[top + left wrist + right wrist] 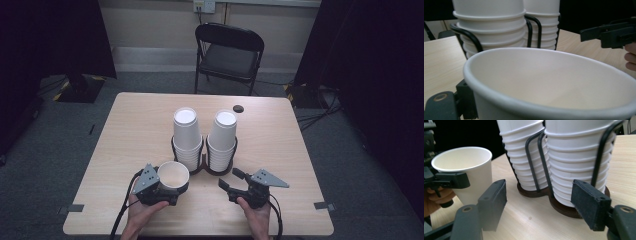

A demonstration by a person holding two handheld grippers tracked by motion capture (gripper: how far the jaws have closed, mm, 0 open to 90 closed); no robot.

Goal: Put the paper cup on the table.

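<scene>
An upright white paper cup [173,175] with its mouth up sits in my left gripper [172,186], which is shut on its wall near the table's front left. In the left gripper view the cup [549,82] is close up, with one pad [465,101] against its side. Two stacks of upside-down white cups [187,137] [222,137] stand in a black wire holder [204,167] at mid-table. My right gripper [231,180] is open and empty, just in front of the right stack [576,157]. Its own view shows the held cup [466,170] at left.
A black folding chair [227,52] stands beyond the table's far edge. A small dark round object [238,108] lies near the far edge behind the stacks. Grey tape marks [76,208] [322,205] sit at the front corners. Bare wood flanks the holder.
</scene>
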